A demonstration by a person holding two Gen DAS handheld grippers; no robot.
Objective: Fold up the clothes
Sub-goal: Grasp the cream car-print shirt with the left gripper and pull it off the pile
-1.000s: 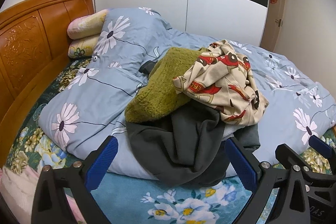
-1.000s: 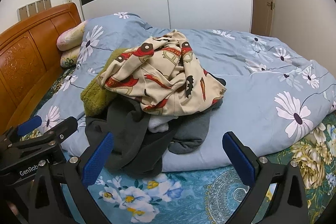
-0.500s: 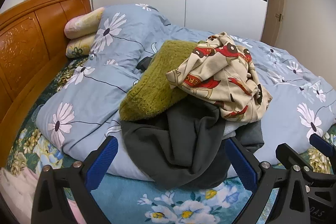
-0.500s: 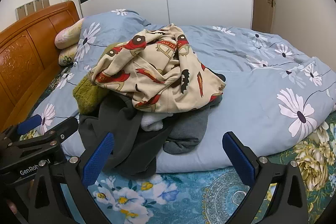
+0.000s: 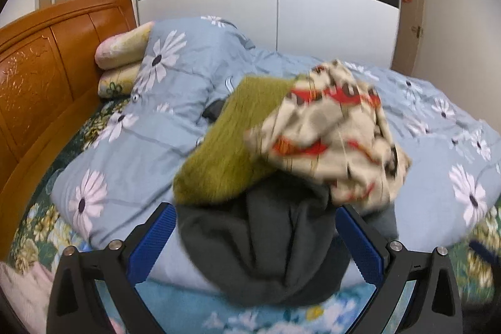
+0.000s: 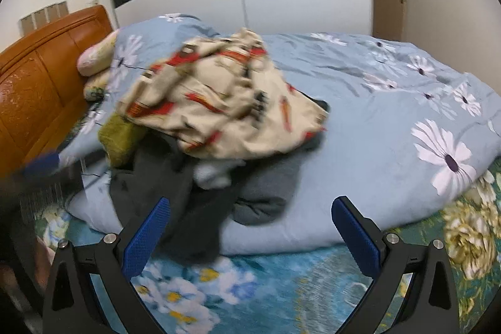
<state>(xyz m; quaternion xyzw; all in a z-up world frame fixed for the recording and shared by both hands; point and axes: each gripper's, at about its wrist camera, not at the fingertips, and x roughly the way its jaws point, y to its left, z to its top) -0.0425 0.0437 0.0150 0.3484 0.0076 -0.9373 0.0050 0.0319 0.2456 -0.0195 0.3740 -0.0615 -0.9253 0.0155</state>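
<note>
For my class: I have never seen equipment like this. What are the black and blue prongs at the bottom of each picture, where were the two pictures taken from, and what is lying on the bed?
There is no robot here. A person holds a hand tool with two jaws in each hand, and a wide-angle camera on each tool looks forward along them. One picture comes from the left gripper, the other from the right gripper. The blue pads are the jaw faces. Both stand wide open and hold nothing.

On the blue flowered duvet lies a heap of unfolded clothes: a cream printed garment on top, a green knitted one beside it, and dark grey clothing underneath. A wooden headboard and pillows are at the left.
</note>
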